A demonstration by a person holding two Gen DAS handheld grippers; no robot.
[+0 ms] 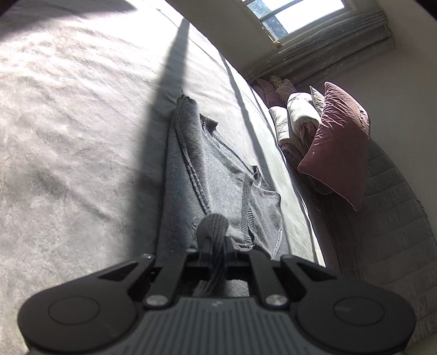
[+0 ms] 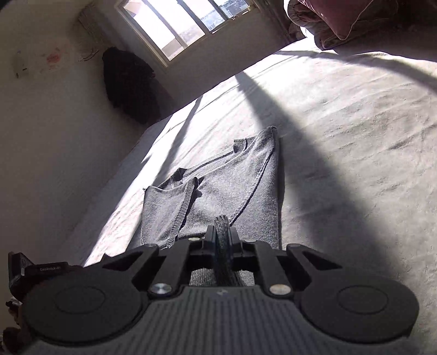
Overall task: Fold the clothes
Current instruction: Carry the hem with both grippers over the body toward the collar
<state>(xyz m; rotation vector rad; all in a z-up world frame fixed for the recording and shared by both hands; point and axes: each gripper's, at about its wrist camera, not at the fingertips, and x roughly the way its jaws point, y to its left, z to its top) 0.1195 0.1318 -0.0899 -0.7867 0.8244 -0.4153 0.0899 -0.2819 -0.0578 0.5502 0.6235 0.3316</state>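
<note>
Grey sweater (image 1: 218,169) on sunlit bed (image 1: 68,123) (window (image 2: 174,24) beyond), apparently clamped in both tongs (image 1: 213,245) (image 2: 221,240).

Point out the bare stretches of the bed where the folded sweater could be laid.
Bare sheet lies between the grey sweater and the maroon pillow. A narrower strip runs between the sweater and the bed's wall-side edge. It is crowded at the pillow and bedding pile below the window.
</note>
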